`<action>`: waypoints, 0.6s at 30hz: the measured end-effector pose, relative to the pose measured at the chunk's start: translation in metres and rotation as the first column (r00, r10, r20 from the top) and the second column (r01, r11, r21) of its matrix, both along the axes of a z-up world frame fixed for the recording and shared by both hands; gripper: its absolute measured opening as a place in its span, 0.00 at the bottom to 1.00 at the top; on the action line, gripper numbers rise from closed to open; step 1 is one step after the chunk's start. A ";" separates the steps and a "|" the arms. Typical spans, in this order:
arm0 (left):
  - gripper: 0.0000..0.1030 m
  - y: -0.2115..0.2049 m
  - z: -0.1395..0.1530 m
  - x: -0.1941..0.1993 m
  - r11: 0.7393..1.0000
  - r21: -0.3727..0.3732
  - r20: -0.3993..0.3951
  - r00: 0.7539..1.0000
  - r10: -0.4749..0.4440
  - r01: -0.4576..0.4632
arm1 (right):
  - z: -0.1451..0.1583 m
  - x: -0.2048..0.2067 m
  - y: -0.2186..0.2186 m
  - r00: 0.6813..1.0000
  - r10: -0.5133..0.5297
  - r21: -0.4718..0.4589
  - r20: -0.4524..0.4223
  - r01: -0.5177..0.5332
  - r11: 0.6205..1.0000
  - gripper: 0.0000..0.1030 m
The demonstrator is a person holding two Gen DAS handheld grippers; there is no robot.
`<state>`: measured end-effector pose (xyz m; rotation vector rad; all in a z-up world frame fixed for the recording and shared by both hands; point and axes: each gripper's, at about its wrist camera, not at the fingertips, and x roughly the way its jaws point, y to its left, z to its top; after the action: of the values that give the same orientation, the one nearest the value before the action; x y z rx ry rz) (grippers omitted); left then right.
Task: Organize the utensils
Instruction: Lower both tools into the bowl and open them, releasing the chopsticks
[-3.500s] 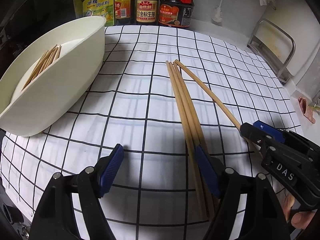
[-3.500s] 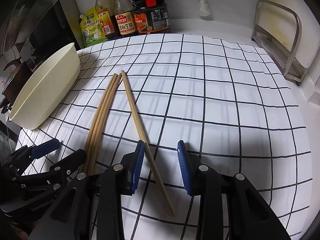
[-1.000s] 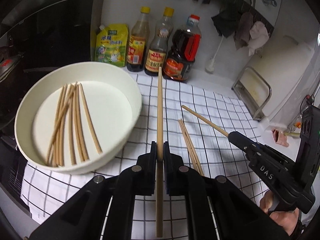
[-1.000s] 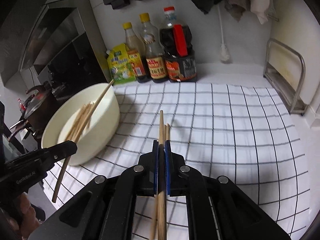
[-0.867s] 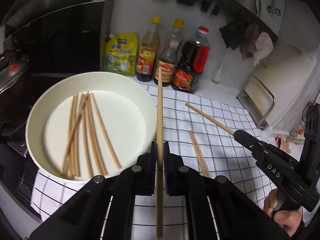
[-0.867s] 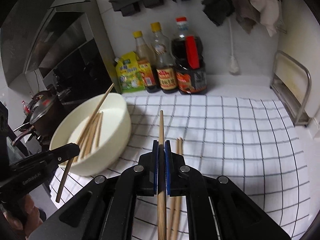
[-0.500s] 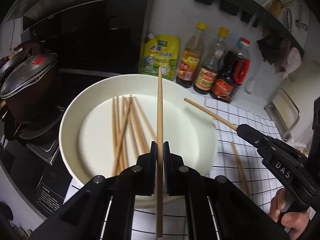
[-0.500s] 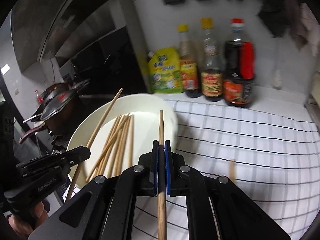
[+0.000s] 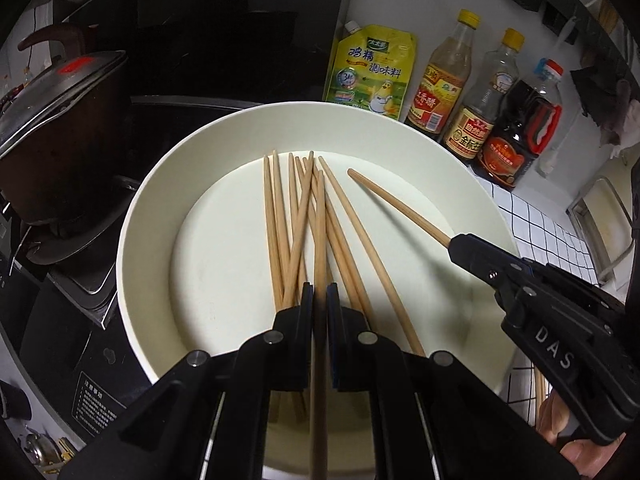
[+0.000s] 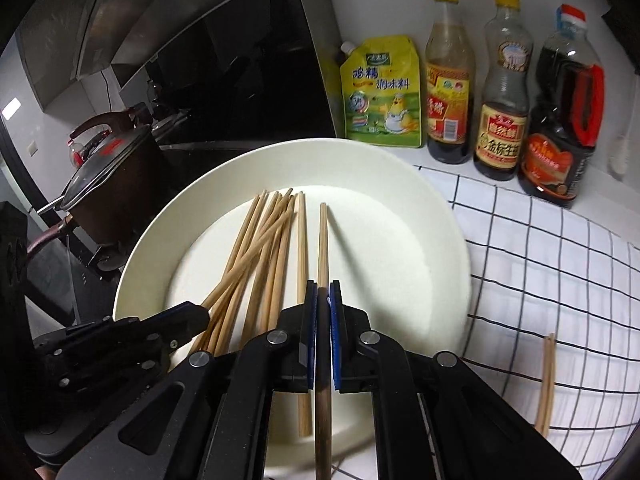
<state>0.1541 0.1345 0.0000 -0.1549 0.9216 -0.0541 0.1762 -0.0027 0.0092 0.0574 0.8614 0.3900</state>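
My jaws are clenched on both sides: my left gripper [image 9: 319,300] pinches one wooden chopstick [image 9: 319,236] and my right gripper [image 10: 323,300] pinches another chopstick [image 10: 322,240]; both sticks hang over the round cream bowl [image 9: 160,184], long axes running away from me toward its far rim; a loose pile of chopsticks [image 9: 288,220] lies fanned inside; sauce bottles [image 10: 500,92] and a yellow seasoning pouch [image 10: 380,92] stand behind; two more sticks [image 10: 546,384] lie on the checked cloth [image 10: 560,260].

We see our left tool [image 9: 319,300] in matte black plastic with blue pads and round silver screws along its arms. Our right tool [image 10: 323,304] matches it, and its side carries "DAS" in pale raised letters.
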 end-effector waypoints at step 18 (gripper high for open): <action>0.62 0.019 0.019 -0.028 0.996 0.016 0.063 0.994 0.087 -0.088 | 0.011 -0.035 -0.016 0.999 -0.027 0.013 0.042 0.026 1.000 0.19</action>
<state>0.1260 0.1531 0.0189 -0.1757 0.8520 0.0308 0.1409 -0.0191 0.0206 0.0713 0.8155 0.3705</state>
